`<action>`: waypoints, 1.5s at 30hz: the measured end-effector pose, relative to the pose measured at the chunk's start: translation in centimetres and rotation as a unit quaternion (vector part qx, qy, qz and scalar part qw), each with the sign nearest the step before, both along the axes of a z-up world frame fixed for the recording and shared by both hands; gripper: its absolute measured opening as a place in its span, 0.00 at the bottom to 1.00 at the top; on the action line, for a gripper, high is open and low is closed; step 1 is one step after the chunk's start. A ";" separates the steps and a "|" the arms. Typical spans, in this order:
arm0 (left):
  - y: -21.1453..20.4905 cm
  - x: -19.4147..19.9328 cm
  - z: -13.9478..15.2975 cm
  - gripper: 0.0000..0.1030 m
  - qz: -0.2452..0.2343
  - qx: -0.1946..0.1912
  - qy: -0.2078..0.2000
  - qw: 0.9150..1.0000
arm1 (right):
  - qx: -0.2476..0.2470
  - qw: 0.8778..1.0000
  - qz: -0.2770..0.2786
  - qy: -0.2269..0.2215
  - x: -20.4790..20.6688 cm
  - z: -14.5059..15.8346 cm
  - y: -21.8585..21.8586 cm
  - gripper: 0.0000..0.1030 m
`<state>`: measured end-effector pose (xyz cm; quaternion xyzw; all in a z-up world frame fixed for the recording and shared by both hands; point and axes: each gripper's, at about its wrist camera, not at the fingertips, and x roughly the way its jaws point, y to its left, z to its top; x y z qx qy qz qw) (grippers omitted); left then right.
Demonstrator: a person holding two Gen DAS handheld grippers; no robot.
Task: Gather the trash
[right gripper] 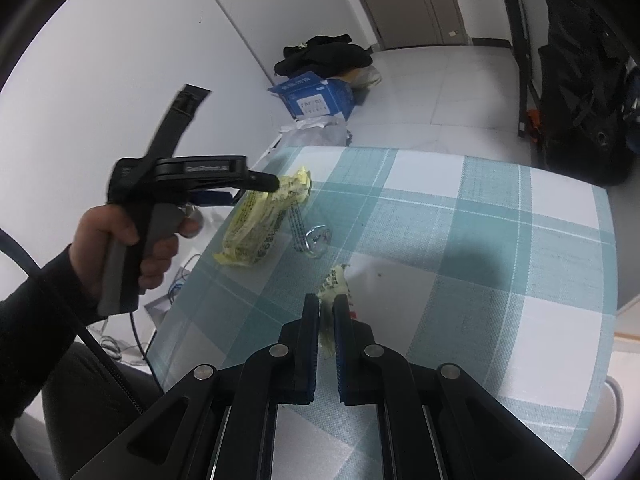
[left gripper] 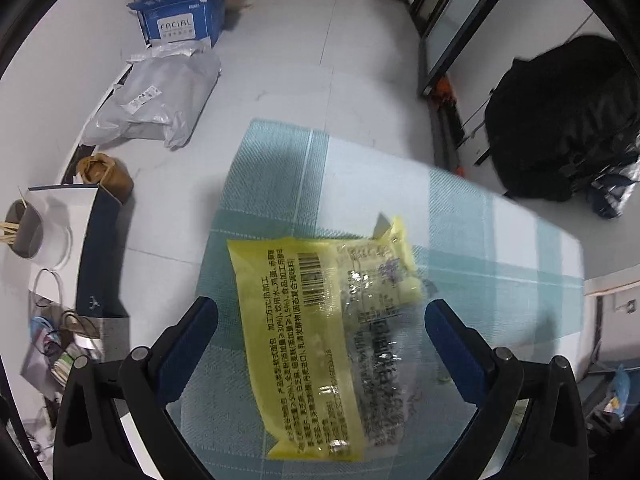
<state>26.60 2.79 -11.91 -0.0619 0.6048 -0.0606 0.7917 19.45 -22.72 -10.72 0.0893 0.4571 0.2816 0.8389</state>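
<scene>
A: Start at the far left. What is on the floor by the wall?

B: In the left wrist view, a white paper bag with a navy side (left gripper: 98,248) stands beside a grey cup (left gripper: 26,232) holding wooden sticks. Behind them lie a brown pouch (left gripper: 106,174), a grey plastic mailer (left gripper: 156,96) and a blue box printed "FACIAL" (left gripper: 180,20).

A: And the left gripper?

B: The left gripper (left gripper: 320,320) points steeply down at the table, its blue-padded fingers (left gripper: 192,340) standing wide apart. The yellow bread wrapper (left gripper: 320,332) lies flat on the teal-and-white checked tablecloth (left gripper: 460,216) between them, barcode and printed text facing up, part of it clear film. The pads do not press on it.

A: How does that look from the other side?

B: In the right wrist view a hand (right gripper: 128,248) in a dark sleeve grips the left gripper's handle near the table's left edge, the tool's tip over the wrapper (right gripper: 260,216). Just right of the wrapper lies a small clear plastic scrap (right gripper: 316,240).

A: The right gripper?

B: The right gripper (right gripper: 326,308) has its jaws pressed together on a small yellow wrapper scrap (right gripper: 336,284), which sticks out beyond the fingertips over the cloth.

A: Farther right?

B: A black bag (left gripper: 560,120) sits on the floor beyond the table.
</scene>
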 end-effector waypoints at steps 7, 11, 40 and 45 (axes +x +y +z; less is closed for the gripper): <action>-1.4 -0.2 -0.6 0.96 -0.021 0.070 0.009 0.997 | 0.012 1.000 0.001 0.000 -0.3 0.2 -0.6 0.04; -1.9 -0.4 -0.2 0.80 -0.034 0.085 0.000 0.996 | 0.013 1.000 -0.003 0.004 -0.2 0.1 -0.8 0.03; -0.1 -2.9 1.4 0.23 0.007 0.005 -0.014 1.000 | -0.053 0.999 -0.007 0.012 -0.1 -2.5 -0.3 0.47; 0.4 -4.4 2.6 0.23 0.009 0.000 -0.038 0.999 | -0.063 0.997 0.002 0.033 0.6 -4.3 1.0 0.44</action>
